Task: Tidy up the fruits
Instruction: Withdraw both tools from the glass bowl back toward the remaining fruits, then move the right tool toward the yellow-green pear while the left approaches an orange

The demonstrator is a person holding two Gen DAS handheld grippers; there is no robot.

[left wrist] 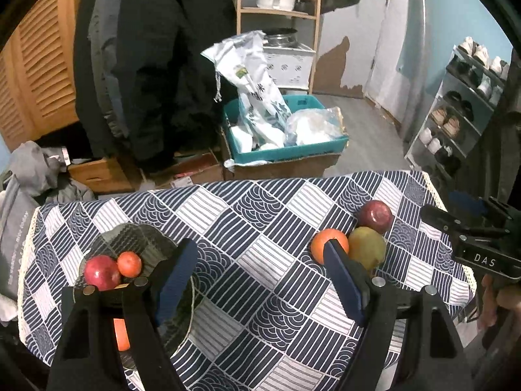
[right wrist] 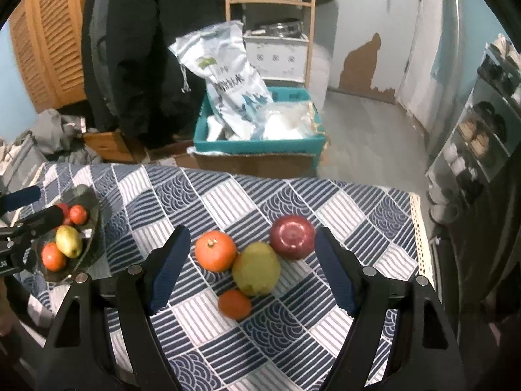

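Observation:
A dark glass plate [left wrist: 130, 226] sits at the table's left with a red apple [left wrist: 101, 272] and a small orange fruit [left wrist: 129, 264] on it. My left gripper [left wrist: 259, 247] hangs open over bare cloth beside the plate, nothing between its fingers. To the right lie an orange [right wrist: 215, 251], a green-yellow pear [right wrist: 256, 268], a dark red apple [right wrist: 292, 236] and a small orange [right wrist: 235, 303]. My right gripper [right wrist: 251, 238] hovers open above this cluster, one finger on each side of it and touching none. In the right wrist view the plate [right wrist: 94, 202] also holds a pear [right wrist: 68, 241].
The table [left wrist: 260, 215] wears a blue and white patterned cloth with a lace edge. Beyond its far edge stands a teal crate [left wrist: 286, 153] of bags on a cardboard box. A shoe rack [left wrist: 462, 107] is at the right, dark coats hang at the back left.

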